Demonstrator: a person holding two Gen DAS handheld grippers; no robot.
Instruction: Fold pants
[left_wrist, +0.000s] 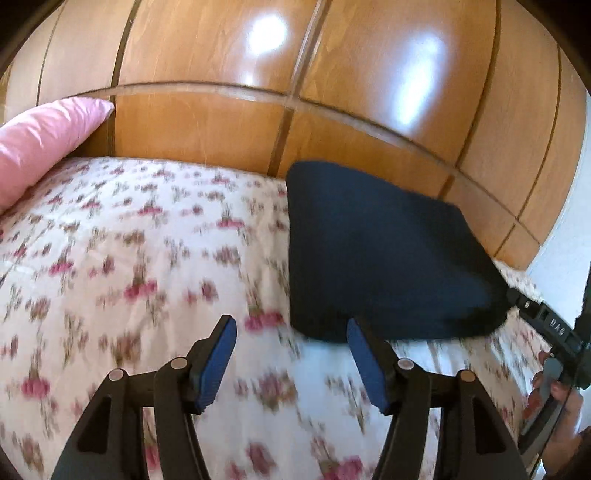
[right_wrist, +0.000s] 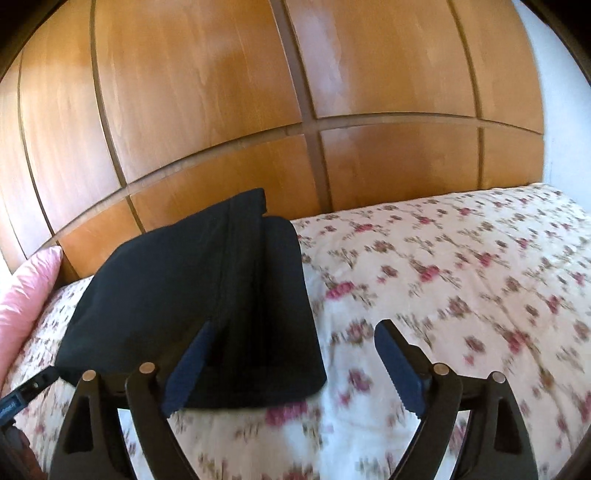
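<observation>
left hand-held gripper (left_wrist: 291, 354) wide open, nothing between fingers. folded dark pants (left_wrist: 384, 254) flat on flowery bed (left_wrist: 129, 258), just ahead, to its right. right hand-held gripper (right_wrist: 295, 363) wide open, empty; pants ahead, to its left.

Navy pants (right_wrist: 192, 306) lie on a white bedspread (right_wrist: 443, 295) with pink flowers, beside a pink pillow (left_wrist: 40, 144).
</observation>
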